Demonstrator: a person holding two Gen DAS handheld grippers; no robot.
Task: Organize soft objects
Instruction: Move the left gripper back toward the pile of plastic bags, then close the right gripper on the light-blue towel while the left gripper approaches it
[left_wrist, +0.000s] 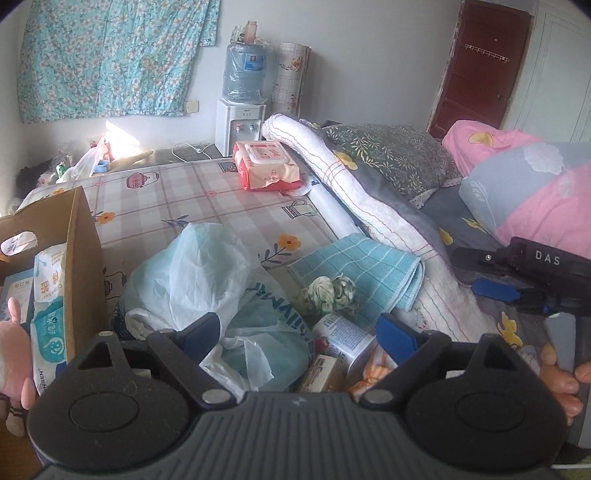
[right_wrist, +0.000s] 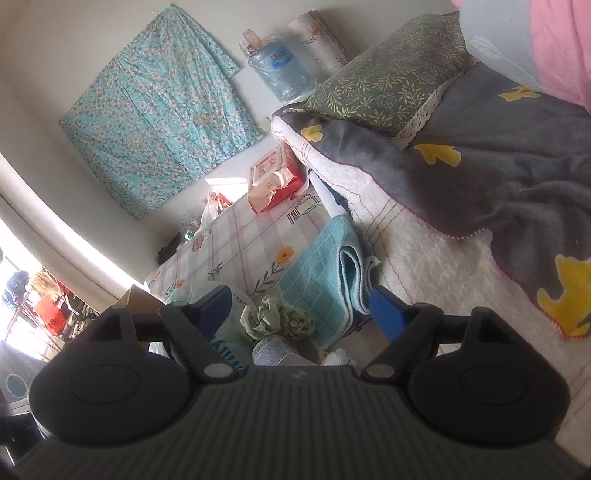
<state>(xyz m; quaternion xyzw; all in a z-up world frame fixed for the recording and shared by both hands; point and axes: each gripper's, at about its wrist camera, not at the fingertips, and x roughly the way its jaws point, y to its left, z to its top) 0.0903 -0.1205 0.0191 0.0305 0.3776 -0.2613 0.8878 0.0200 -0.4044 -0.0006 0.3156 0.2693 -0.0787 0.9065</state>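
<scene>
Hovering low over the clutter at the bottom of the frame, the left claw stands wide open with nothing between its blue pads; under it lie a crumpled plastic bag and a can on its side. The right claw is just as wide apart and empty, tilted, with the green scrunchie lying between its fingers but not touching either. The folded blue towel sits just beside the scrunchie at centre frame, its far edge against the rolled white blanket. At the left edge a cardboard box already holds tissue packs and a pink plush toy (likely the place for the soft things).

The risks, as I judge them: closing on the scrunchie could also snag the thin bag, dragging it along. The can could roll if nudged by a finger. The towel may unfold if pinched by one layer only. Both claws work close together, so they could collide
</scene>
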